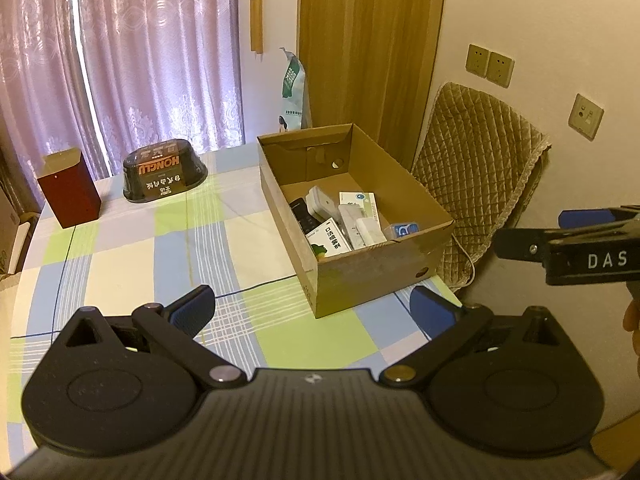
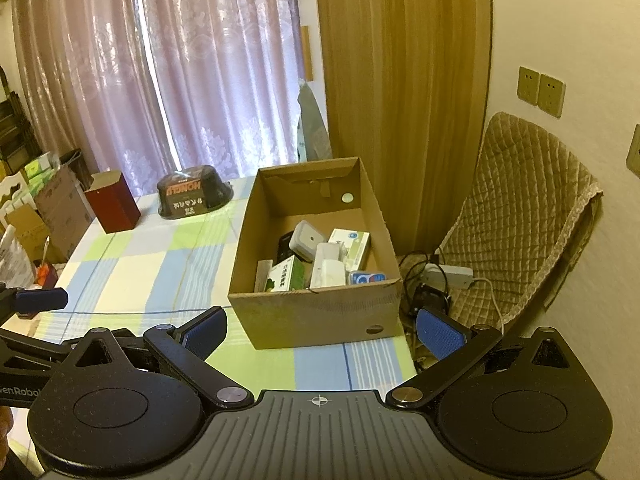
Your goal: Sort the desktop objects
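Both grippers, left (image 1: 314,312) and right (image 2: 320,330), hung spread and empty before the filled cardboard box (image 2: 320,316) near the table's right edge, where a nudge risked tipping it off.

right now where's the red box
The red box stands upright at the table's far left corner in the left wrist view, just left of the dark tub, in front of the curtain and well away from the cardboard box.
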A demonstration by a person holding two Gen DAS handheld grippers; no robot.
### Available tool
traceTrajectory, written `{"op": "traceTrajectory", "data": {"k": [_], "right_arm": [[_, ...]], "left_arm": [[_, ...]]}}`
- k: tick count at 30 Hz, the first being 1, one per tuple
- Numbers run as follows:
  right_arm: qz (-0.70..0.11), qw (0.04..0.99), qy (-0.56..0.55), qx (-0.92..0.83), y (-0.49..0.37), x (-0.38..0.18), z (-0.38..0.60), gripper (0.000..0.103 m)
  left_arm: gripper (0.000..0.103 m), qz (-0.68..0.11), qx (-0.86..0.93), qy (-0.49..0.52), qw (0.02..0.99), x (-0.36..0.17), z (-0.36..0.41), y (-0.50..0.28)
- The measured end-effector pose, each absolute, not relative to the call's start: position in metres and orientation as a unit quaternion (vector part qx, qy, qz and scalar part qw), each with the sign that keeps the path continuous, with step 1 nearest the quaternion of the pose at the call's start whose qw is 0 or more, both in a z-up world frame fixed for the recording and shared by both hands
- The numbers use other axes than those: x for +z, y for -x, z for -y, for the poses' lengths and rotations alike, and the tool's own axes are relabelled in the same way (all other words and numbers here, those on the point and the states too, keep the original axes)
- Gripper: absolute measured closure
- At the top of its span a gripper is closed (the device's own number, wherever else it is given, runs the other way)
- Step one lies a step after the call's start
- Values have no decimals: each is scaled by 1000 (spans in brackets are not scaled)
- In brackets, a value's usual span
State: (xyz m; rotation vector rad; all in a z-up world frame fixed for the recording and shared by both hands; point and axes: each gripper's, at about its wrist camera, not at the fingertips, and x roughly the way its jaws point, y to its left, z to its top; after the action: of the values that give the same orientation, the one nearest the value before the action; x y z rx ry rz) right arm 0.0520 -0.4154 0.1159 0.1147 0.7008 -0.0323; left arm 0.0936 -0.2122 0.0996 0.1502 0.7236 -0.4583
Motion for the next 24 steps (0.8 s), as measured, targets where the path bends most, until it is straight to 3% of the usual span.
{"op": "traceTrajectory", "data": {"k": [24], "right_arm": [[-360, 931, -59, -21, -43, 103, 422, 0]], "left_arm": [[1, -357, -218, -74, 905, 89, 215, -88]]}}
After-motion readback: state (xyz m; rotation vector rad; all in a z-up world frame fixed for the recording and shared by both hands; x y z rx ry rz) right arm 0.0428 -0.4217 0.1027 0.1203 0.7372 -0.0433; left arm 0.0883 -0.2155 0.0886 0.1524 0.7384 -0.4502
